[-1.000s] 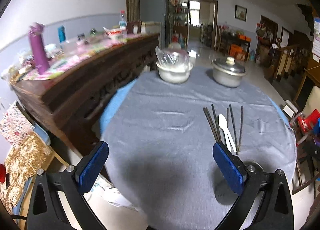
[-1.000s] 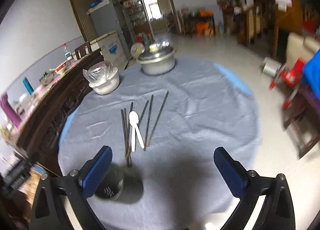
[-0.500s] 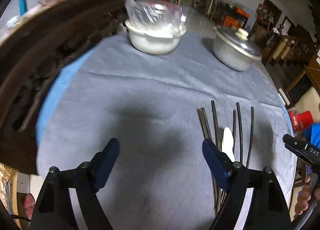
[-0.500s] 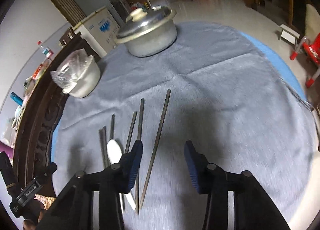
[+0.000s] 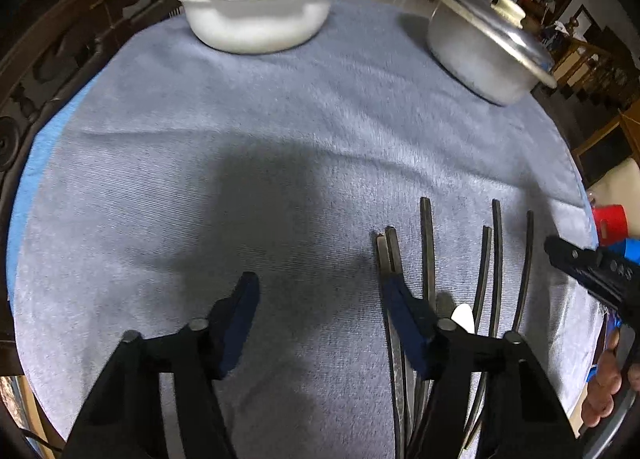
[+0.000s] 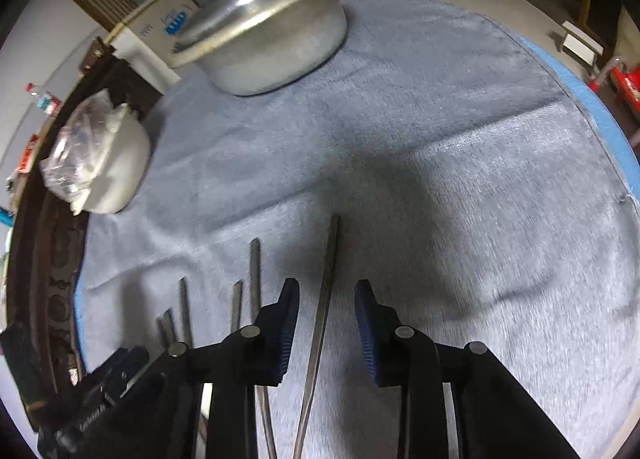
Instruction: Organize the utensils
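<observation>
On the round table covered with a grey-blue ribbed cloth, several long, thin, dark chopsticks lie almost parallel, their ends pointing toward the lidded round metal pot at the far side of the cloth. They look slim and matte, dark brown or black, and their far ends are not in one line; two of them lie close together, touching along their length. Among them a small white spoon shows only as a pale tip, the rest hidden behind the left gripper. This gripper, black with dark blue pads, has its jaws spread wide and holds nothing; its right finger sits over the two chopsticks that lie furthest from the pot. The right gripper has its jaws partly closed around the single dark chopstick that lies nearest under the pot; the pads stand on both sides of it with a gap, not touching it. Left of the pot stands a white bowl covered with clear plastic film, near the edge of the cloth.
</observation>
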`<state>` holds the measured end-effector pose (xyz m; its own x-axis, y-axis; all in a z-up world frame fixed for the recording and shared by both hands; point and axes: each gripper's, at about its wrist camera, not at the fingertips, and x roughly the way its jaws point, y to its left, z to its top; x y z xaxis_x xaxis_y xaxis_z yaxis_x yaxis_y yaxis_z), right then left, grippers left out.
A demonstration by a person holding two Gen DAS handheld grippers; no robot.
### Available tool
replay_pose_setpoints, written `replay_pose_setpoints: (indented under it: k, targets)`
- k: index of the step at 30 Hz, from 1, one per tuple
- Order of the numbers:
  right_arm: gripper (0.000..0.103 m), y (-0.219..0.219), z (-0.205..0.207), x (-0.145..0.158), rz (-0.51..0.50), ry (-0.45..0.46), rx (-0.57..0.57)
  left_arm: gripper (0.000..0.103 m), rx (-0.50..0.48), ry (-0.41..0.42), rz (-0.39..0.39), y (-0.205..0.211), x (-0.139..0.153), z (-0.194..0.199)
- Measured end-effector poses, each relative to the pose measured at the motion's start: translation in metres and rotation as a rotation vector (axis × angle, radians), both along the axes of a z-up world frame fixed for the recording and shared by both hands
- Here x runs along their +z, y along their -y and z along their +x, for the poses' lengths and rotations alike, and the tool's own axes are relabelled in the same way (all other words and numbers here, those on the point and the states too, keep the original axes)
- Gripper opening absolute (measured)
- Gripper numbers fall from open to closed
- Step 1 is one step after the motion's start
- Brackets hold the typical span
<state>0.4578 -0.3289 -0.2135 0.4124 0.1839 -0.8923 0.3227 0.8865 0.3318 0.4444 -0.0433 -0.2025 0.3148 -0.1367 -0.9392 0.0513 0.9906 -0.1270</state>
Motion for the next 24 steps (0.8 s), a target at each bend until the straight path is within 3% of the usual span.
replay_pose_setpoints:
  k: [3, 8, 13, 19, 24]
  targets:
    - [0.029, -0.004, 0.011, -0.009, -0.056, -0.034, -0.02, 0.049, 0.003, -0.03, 0.009, -0.001, -0.008, 0.005]
    - [0.017, -0.014, 0.022, -0.01, -0.161, -0.042, -0.027, 0.048, 0.009, -0.042, -0.005, 0.002, -0.009, 0.012]
    - [0.008, -0.019, 0.016, -0.011, -0.162, -0.025, -0.002, 0.048, 0.011, -0.046, 0.0, 0.01, -0.009, 0.016]
    - [0.009, -0.011, 0.001, -0.013, -0.115, -0.019, 0.012, 0.048, 0.012, -0.039, 0.026, 0.022, -0.011, 0.023]
    - [0.009, -0.002, -0.008, -0.013, -0.078, -0.015, 0.023, 0.048, 0.031, -0.079, -0.043, 0.016, -0.011, 0.024]
